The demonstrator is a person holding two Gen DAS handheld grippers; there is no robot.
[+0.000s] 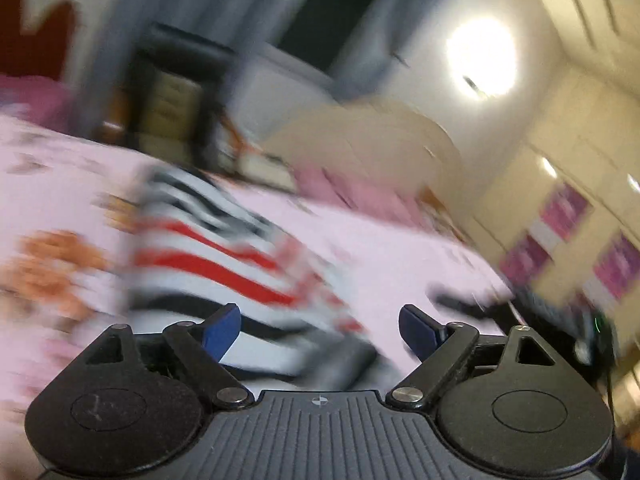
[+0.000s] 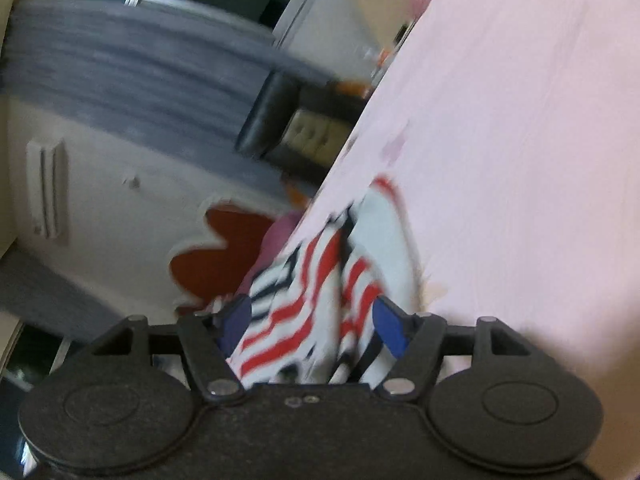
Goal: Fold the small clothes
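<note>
A small striped garment [image 1: 208, 256], white with red and black stripes, lies on the pink bedsheet [image 1: 400, 256] in the blurred left wrist view. My left gripper [image 1: 320, 328] is open and empty just above its near edge. In the right wrist view the same garment [image 2: 316, 304] bunches between the blue pads [image 2: 390, 328] of my right gripper [image 2: 312, 330]. The jaws stand wide apart with cloth filling the gap and running back into the gripper body. The view is tilted, with the bedsheet [image 2: 520, 140] on the right.
A dark chair [image 2: 272, 116] and a grey curtain [image 2: 140, 80] stand beyond the bed's edge. A red headboard shape [image 2: 216, 256] is on the white wall. A dark object [image 1: 472, 304] lies at the bed's right edge. Cupboards with pink panels [image 1: 568, 208] stand at right.
</note>
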